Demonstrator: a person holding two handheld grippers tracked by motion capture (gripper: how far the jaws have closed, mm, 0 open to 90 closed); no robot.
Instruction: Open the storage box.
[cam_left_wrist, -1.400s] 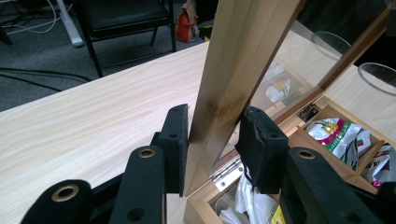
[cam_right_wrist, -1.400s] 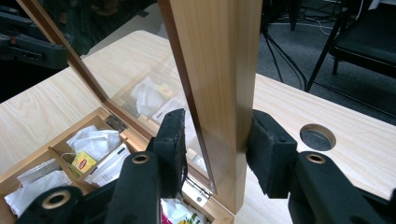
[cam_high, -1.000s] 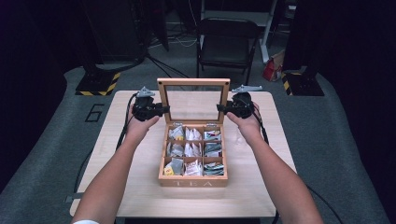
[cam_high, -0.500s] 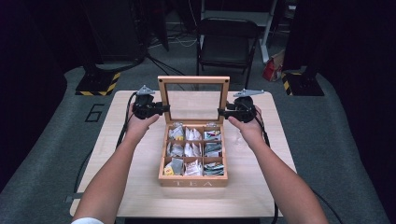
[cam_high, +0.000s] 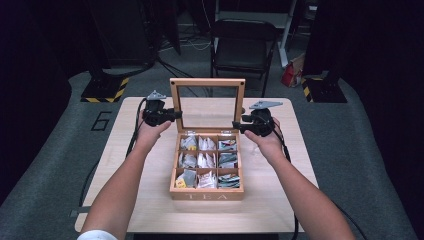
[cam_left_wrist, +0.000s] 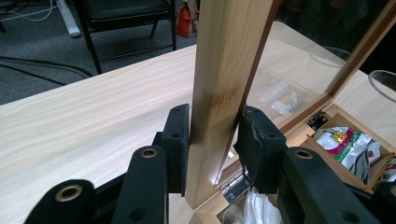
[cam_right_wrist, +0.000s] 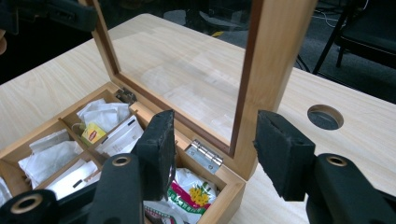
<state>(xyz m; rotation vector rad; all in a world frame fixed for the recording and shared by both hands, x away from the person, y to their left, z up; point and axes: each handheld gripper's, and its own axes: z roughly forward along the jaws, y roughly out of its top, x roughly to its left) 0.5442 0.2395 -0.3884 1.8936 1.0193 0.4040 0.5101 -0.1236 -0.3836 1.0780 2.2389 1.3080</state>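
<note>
**A:** Tongs first, on your left: the left tongs (cam_left_wrist: 212, 135) have their pads pressed against both faces of the lid's (cam_high: 207, 83) left post, so you're clamped on the wood just above the hinge. From above you can see them (cam_high: 174, 114) level with the lower part of that frame.

**B:** And what's changed over the last second?

**A:** Little on that side; your left hand (cam_high: 150, 131) has kept its grip in much the same spot. The glass-paned lid stood upright a second ago and stands upright now, hinged at the back edge of the wooden tea box (cam_high: 207, 193), which sits mid-bench (cam_high: 125, 200) with its nine compartments of tea bags (cam_high: 189, 143) exposed.

**B:** The right side?

**A:** That's where the movement is. Your right tongs (cam_right_wrist: 212, 144) have slid down the right post toward the hinge (cam_right_wrist: 205, 155). Their pads stand wide apart on either side of the post, touching neither face, holding nothing. In the high view they (cam_high: 236, 126) sit at the post's foot.

**B:** Meaning?

**A:** I'd judge the lid is fully open and resting on its own, with only your left holding it. Whether you steady or swing it shut, close the right on the wood before you move.
</note>
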